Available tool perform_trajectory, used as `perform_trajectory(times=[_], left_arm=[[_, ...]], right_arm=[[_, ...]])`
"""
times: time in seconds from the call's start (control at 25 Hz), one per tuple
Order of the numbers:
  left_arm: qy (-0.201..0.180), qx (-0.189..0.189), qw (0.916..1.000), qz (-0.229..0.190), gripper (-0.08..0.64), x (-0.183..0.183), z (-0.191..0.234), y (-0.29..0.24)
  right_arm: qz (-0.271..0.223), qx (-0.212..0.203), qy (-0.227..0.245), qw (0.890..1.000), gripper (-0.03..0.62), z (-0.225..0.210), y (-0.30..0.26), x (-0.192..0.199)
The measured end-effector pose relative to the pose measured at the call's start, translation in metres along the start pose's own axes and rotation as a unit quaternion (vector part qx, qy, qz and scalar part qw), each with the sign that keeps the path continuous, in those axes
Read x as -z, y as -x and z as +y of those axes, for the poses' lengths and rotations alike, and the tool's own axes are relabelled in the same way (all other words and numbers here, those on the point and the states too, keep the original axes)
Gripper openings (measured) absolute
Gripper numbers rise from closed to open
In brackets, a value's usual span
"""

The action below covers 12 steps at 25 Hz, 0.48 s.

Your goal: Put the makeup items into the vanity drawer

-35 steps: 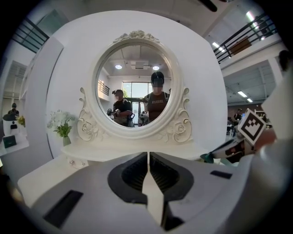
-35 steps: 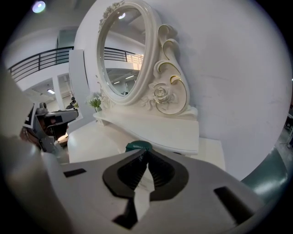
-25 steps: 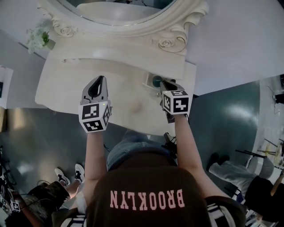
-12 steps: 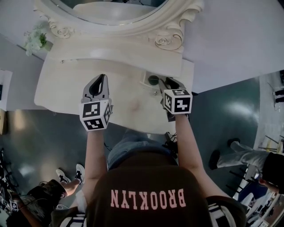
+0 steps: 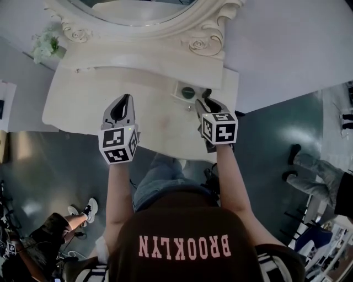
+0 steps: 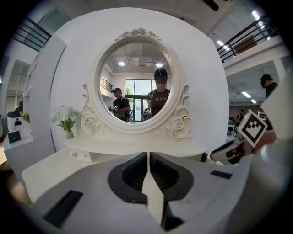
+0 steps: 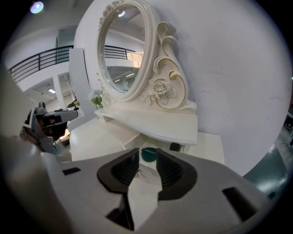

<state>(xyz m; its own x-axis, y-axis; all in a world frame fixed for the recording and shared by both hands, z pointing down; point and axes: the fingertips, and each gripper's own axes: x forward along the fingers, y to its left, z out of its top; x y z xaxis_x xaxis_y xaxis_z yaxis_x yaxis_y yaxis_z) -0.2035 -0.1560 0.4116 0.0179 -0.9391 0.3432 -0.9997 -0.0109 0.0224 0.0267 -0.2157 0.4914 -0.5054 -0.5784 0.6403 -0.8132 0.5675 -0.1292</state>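
Observation:
A round dark green makeup jar (image 5: 188, 92) (image 7: 148, 153) lies in the small open drawer (image 5: 177, 96) under the vanity's shelf. A small black item (image 5: 208, 92) (image 7: 174, 146) sits beside it at the right. My right gripper (image 5: 202, 104) (image 7: 147, 162) stands just in front of the jar, open, with nothing between its jaws. My left gripper (image 5: 122, 103) (image 6: 148, 157) hovers over the middle of the white vanity top (image 5: 77, 102), shut and holding nothing.
The oval mirror (image 5: 138, 6) (image 6: 135, 82) in its carved frame rises behind the shelf. A small vase of flowers (image 5: 47, 47) (image 6: 66, 119) stands at the far left. Other people stand on the grey floor at the left (image 5: 60, 231) and right (image 5: 317, 165).
The right gripper's jaws have opened and let go of the green jar, which now lies in the drawer. The gripper has drawn back slightly. The left gripper has stayed put.

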Motion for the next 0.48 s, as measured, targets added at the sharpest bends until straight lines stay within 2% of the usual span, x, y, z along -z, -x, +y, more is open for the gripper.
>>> perform_trajectory(times=[0.48], left_arm=[[0.012, -0.027, 0.9995, 0.008, 0.014, 0.03, -0.003, 0.047]], right_arm=[[0.003, -0.026, 0.014, 1.0, 0.103, 0.025, 0.022, 0.034]])
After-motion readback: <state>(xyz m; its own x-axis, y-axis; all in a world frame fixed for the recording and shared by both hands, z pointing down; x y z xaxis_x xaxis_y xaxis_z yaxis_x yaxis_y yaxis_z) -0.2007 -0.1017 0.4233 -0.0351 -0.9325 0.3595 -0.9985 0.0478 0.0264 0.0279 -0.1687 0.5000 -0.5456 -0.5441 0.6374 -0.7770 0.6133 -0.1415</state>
